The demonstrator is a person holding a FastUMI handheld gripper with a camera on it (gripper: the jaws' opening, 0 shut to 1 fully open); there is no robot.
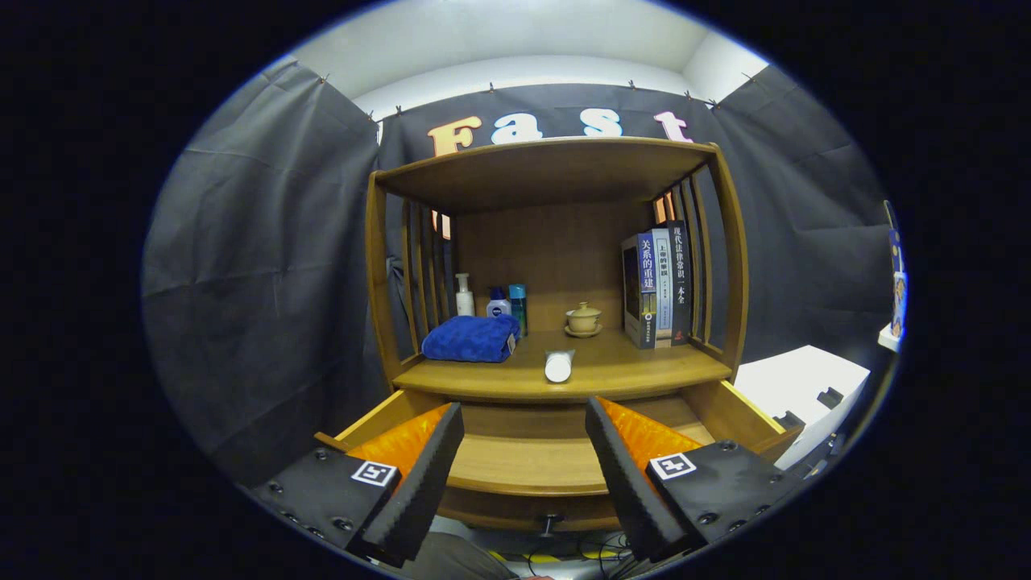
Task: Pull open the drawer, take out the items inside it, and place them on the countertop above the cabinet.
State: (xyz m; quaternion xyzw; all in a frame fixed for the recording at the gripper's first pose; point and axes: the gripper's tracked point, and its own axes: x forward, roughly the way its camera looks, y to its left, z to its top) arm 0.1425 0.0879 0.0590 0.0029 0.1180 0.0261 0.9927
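Both fingers (427,475) of the gripper (523,475) stand wide apart and hold nothing; bare wood shows in the gap between them. Directly under and ahead of them lies the drawer (523,463), pulled out toward the camera, its knob (550,525) just below the front edge. What can be seen of its floor between the fingers looks empty, though the fingers hide both side portions, so whether anything remains there cannot be told.

Beyond the drawer and a step higher runs the countertop (644,366). A white tube (557,365) lies on it straight ahead of the gap, long axis pointing toward the gripper, round end facing out. Any further item would have to travel forward and up from the drawer onto that surface, probably to the bare wood beside the tube.

Left of the tube sits a folded blue towel (471,338), with bottles (491,300) behind it. A lidded cup (582,319) stands toward the back, and upright books (656,286) lean against the cabinet's right side. Dark cloth lines the booth, and a white box (793,383) sits off to the right.
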